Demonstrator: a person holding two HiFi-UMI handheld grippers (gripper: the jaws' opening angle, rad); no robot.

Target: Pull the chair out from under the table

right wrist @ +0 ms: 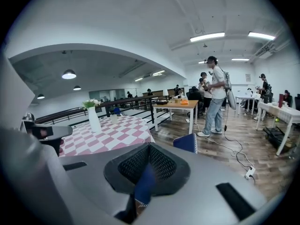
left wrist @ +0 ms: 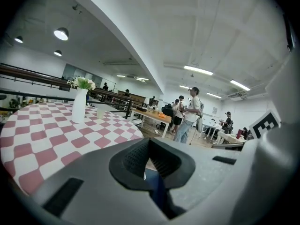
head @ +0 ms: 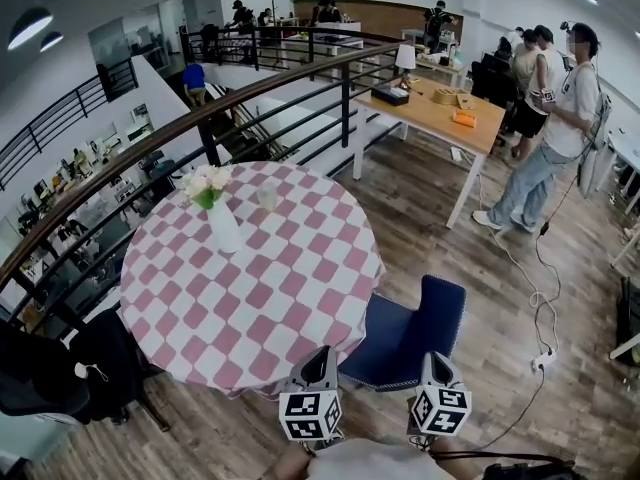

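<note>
evidently the 2 claws, left gripper [head: 318, 364] and right gripper [head: 433, 368], each pinch the padded near edge of the navy upholstered chair [head: 395, 333], which sits tucked against the round pink-checked table [head: 285, 273]. likely soft-skinned, stiff-framed, fairly heavy.

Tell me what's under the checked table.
Only the blue chair shows, one side of its seat tucked beneath the cloth's overhang. The checked tablecloth drapes down all round, so the legs and anything else underneath are covered.
</note>
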